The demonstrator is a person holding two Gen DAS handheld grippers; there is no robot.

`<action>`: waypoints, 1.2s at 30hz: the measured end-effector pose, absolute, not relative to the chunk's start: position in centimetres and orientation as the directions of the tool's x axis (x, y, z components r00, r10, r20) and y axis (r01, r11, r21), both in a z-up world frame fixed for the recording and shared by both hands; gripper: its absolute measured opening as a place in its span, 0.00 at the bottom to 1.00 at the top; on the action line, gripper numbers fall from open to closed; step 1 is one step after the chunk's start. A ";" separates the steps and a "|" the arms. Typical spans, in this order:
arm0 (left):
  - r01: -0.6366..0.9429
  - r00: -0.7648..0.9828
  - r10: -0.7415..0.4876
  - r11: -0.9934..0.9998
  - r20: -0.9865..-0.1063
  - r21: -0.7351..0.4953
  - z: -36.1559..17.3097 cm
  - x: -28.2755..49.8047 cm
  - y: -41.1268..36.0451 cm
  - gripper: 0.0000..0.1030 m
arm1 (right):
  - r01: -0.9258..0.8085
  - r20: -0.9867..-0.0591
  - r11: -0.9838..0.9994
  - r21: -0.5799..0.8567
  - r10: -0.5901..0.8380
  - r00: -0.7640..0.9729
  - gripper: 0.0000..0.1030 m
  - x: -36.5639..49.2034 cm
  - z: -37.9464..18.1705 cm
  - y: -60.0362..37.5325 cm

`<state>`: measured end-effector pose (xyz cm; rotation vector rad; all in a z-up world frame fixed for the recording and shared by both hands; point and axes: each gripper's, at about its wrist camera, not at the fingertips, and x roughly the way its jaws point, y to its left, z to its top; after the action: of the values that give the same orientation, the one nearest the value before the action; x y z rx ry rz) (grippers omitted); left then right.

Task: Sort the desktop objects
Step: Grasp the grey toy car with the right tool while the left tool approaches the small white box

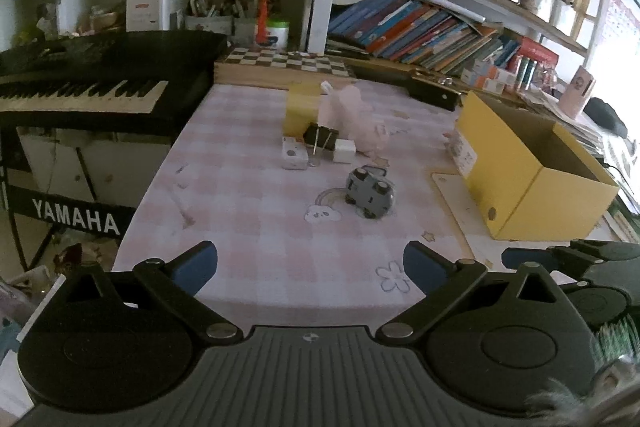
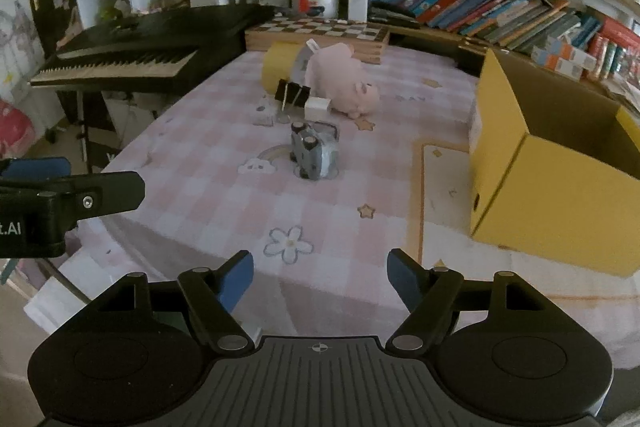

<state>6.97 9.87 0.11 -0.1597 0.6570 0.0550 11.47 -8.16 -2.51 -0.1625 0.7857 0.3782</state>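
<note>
Both grippers hovered over the near edge of the tabletop [image 1: 248, 195], which wore a pink checked cloth. The left gripper [image 1: 310, 267] had its blue-padded fingers [image 1: 196, 269] spread wide with only cloth between them; the right gripper [image 2: 320, 277] also stood with its fingers parted and empty. Toward the middle of the tabletop lay a grey toy car [image 1: 370, 193], tipped so its wheels showed. Beyond it, toward the far edge, sat a cluster: a small white cube [image 1: 294, 153], a black binder clip [image 1: 320, 139], a white block [image 1: 345, 151], a yellow box [image 1: 302, 109] and a pink plush toy [image 2: 344, 81]. An open yellow cardboard box [image 1: 532, 179] stood along the right edge. The left view caught the keyboard [image 1: 80, 83] head-on, with its brand lettering below — the right view showed it only obliquely. The right view alone made out the plush as a pig lying on its side, and showed the left gripper from the side at its own left margin; the left view caught only a dark edge of the right gripper.
</note>
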 end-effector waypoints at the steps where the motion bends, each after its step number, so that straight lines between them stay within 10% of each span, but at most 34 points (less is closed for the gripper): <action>1: -0.102 0.789 0.000 0.986 -0.615 -0.130 0.0 7.4 9.9 0.97 | -0.392 -0.717 0.920 -0.002 0.272 0.642 0.74 12.0 -2.5 -8.1; 36: -0.227 0.715 0.100 0.969 -0.692 -0.095 -1.0 20.3 11.8 0.97 | -0.564 -0.774 0.826 -0.006 0.353 0.525 0.83 26.3 -6.4 -3.8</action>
<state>20.30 11.82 -1.03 -0.1779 0.7533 0.1816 26.29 -3.82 -6.39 -0.2705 0.8566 0.5559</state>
